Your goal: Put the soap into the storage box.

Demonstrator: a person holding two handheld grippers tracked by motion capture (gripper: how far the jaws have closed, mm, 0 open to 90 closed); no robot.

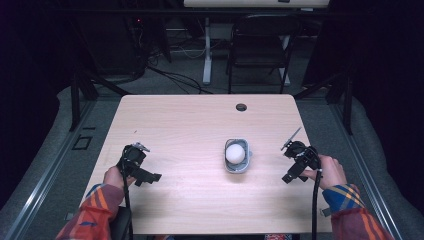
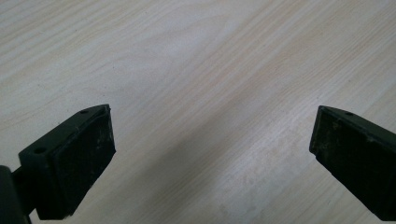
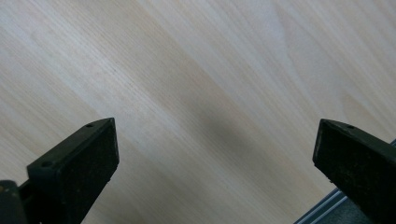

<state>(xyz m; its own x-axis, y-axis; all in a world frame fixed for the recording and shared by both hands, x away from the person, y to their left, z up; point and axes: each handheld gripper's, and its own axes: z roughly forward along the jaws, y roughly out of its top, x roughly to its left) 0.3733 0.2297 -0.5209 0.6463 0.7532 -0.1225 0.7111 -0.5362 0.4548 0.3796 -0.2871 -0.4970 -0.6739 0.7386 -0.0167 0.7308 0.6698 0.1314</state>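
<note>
A pale table (image 1: pixel 200 120) carries a grey cup (image 1: pixel 236 167) holding a white ball (image 1: pixel 235 153); left gripper (image 2: pixel 212 140) and right gripper (image 3: pixel 215 144) are held wide open, empty.

One grey container (image 1: pixel 236 164), one white ball (image 1: pixel 235 152), one table (image 1: pixel 190 125)

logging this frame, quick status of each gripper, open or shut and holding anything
Left gripper: open, holding nothing, bare table between its jaws.
Right gripper: open, holding nothing, over the table's edge.
</note>
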